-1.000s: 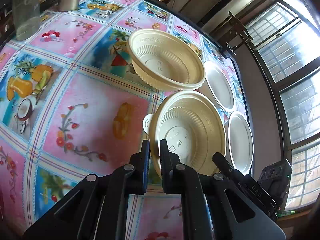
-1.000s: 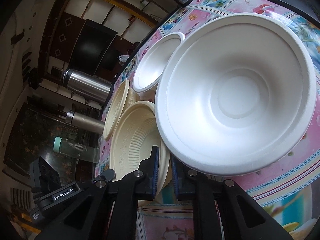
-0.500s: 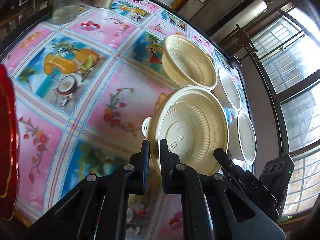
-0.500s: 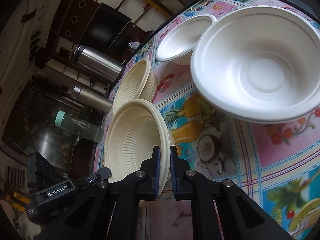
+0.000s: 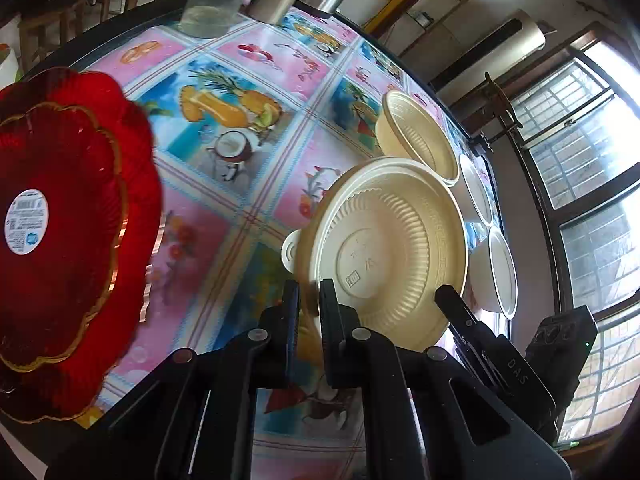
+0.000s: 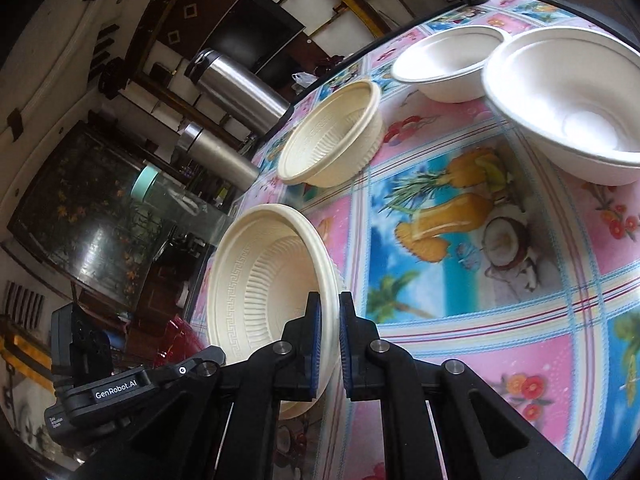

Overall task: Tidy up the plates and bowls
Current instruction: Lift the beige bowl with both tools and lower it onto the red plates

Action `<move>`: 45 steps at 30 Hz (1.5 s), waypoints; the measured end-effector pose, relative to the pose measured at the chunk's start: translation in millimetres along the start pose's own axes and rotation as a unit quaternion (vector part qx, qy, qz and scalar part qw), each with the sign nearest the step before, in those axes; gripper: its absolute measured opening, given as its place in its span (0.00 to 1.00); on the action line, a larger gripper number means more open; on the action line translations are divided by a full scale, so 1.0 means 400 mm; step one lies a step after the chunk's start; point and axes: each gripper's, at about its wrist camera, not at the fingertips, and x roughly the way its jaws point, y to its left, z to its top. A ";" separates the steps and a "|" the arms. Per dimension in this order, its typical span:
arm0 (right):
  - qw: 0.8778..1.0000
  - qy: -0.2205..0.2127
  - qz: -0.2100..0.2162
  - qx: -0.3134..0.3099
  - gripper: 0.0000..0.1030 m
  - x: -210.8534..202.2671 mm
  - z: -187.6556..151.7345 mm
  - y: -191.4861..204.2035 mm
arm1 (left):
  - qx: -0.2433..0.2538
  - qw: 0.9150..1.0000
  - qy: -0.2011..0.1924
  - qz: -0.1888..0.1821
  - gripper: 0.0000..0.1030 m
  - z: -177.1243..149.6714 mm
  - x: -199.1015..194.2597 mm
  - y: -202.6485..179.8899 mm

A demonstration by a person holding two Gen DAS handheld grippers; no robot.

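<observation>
A cream ribbed bowl (image 5: 392,256) (image 6: 264,292) hangs tilted on its side above the fruit-print tablecloth (image 5: 224,148). My left gripper (image 5: 308,292) is shut on its near rim, beside a small white tab (image 5: 290,250). My right gripper (image 6: 330,304) is shut on the opposite rim; one of its fingers (image 5: 450,300) shows at the bowl's right edge in the left wrist view. A second cream bowl (image 5: 416,136) (image 6: 332,136) rests on the table beyond. Two white bowls (image 6: 448,64) (image 6: 568,100) stand farther off. A red scalloped plate (image 5: 60,220) lies at the left.
Two steel flasks (image 6: 236,84) (image 6: 216,152) and a glass jar with a mint lid (image 6: 176,196) stand along the far table edge. The left gripper's body (image 6: 100,384) sits low at the left in the right wrist view. A barred window (image 5: 580,160) lies past the white bowls.
Both grippers have carried the cream bowl across the table, away from the white bowls. The red plate has come into the left wrist view. The white bowls now sit farther off.
</observation>
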 end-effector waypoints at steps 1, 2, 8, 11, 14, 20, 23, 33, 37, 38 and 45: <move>1.000 -0.001 -0.001 -0.006 0.08 0.003 -0.008 0.011 | -0.002 1.000 0.000 -0.002 0.08 -0.003 -0.007 0.011; 1.000 -0.002 0.000 -0.011 0.08 0.004 -0.014 0.017 | -0.003 1.000 -0.001 -0.003 0.08 -0.006 -0.013 0.018; 0.999 -0.016 0.008 -0.033 0.08 -0.009 -0.067 0.066 | 0.000 1.000 -0.025 -0.013 0.08 -0.018 -0.099 0.056; 0.999 -0.022 0.022 -0.032 0.09 -0.023 -0.099 0.087 | 0.003 0.998 -0.053 -0.014 0.08 -0.019 -0.171 0.078; 0.999 -0.013 0.040 -0.034 0.09 -0.023 -0.114 0.127 | 0.000 0.997 -0.081 -0.012 0.08 -0.017 -0.243 0.114; 0.994 -0.011 0.064 -0.088 0.09 -0.025 -0.130 0.289 | -0.030 0.991 -0.127 0.001 0.08 -0.007 -0.356 0.223; 0.991 0.005 0.075 -0.108 0.08 0.002 -0.146 0.366 | -0.048 0.989 -0.139 0.014 0.08 -0.007 -0.384 0.280; 0.982 0.079 0.066 -0.156 0.09 0.162 -0.255 0.503 | -0.096 0.987 -0.124 0.034 0.08 -0.023 -0.357 0.419; 0.981 0.092 0.058 -0.159 0.09 0.192 -0.284 0.505 | -0.095 0.988 -0.112 0.036 0.08 -0.024 -0.338 0.429; 0.981 0.094 0.055 -0.160 0.09 0.196 -0.286 0.507 | -0.096 0.989 -0.110 0.037 0.08 -0.024 -0.331 0.430; 0.982 0.101 0.034 -0.159 0.09 0.226 -0.298 0.494 | -0.099 0.988 -0.106 0.055 0.08 -0.039 -0.329 0.438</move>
